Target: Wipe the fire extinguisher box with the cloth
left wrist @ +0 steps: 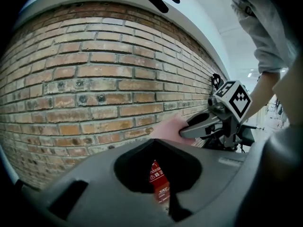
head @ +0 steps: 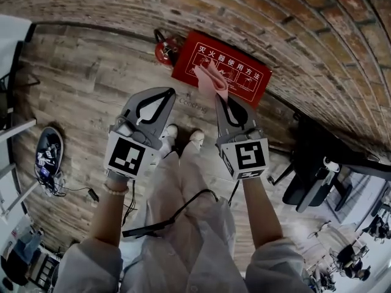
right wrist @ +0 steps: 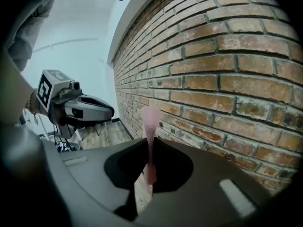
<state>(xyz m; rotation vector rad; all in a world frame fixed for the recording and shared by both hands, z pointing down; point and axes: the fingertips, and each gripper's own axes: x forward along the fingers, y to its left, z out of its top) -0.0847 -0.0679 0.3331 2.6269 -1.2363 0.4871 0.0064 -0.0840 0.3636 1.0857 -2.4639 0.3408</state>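
Observation:
The red fire extinguisher box lies on the wooden floor against the brick wall, white print on its top face. A pink cloth hangs over its near edge, pinched in my right gripper, which is shut on it. In the right gripper view the cloth stands up thin between the jaws. My left gripper hovers just left of the box, shut and holding nothing. Through its jaw opening a strip of the red box shows. The right gripper and cloth also appear in the left gripper view.
A red fire extinguisher stands left of the box by the brick wall. A black chair base is at the right, a dark bag with cables at the left. The person's shoes are below the grippers.

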